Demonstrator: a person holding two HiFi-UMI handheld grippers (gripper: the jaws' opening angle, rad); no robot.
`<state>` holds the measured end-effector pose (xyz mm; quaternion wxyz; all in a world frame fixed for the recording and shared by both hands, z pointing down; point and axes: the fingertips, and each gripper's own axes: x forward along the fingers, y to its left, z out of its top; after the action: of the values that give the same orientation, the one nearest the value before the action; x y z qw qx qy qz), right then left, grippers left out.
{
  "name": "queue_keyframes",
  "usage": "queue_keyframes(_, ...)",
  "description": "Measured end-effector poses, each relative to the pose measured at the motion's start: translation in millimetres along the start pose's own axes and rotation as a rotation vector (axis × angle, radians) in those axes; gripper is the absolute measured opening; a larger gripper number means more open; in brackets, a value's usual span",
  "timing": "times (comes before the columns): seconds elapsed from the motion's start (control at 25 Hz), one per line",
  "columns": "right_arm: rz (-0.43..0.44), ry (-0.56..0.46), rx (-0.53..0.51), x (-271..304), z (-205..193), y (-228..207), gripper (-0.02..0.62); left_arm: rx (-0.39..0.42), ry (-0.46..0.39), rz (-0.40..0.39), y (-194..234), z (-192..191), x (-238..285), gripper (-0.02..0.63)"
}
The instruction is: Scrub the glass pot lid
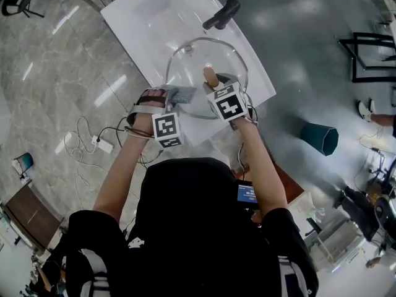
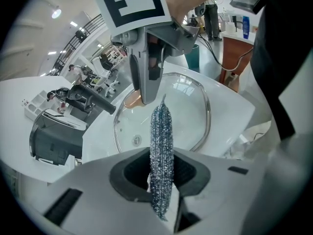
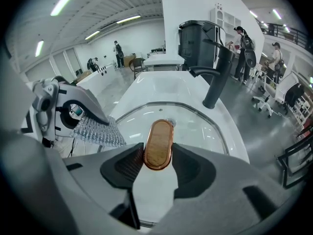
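Two things are gripped over the white sink (image 1: 145,17). The right gripper (image 3: 157,156) is clenched on the wooden knob (image 3: 158,143) of the glass pot lid (image 1: 190,57), which lies across the basin near the black faucet (image 1: 221,14). The left gripper (image 2: 161,180) pinches a silvery mesh scrubbing cloth (image 2: 161,131) at the lid's left rim.

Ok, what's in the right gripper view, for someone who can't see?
The right gripper is shut on the brown knob of a glass lid over a white sink. A silvery scrubber is at left, a black tap behind.
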<state>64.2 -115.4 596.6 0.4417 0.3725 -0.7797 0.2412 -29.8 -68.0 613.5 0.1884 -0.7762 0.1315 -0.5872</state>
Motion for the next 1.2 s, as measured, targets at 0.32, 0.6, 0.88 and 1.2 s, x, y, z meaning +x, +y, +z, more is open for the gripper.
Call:
queue_keyframes(0.32,-0.030,-0.047,0.009,-15.8,8.7,2.3,0.181,-0.089,-0.040,-0.005,3.7,3.5,-15.5,0.072)
queue_keyframes(0.6,-0.077,-0.088,0.009,-43.3,13.1,0.2,0.119,-0.185,-0.070,0.046,22.2,2.3,-41.6,0.072)
queue_keyframes(0.88,-0.120,-0.159,0.019,-76.2,24.3,7.6,0.058,-0.363,-0.180,0.097,49.8,10.4,-79.6,0.072)
queue_keyframes(1.2,-0.163,-0.303,0.030,-130.1,58.0,14.8,0.000,-0.497,-0.324,0.196,95.2,31.9,-137.3,0.072)
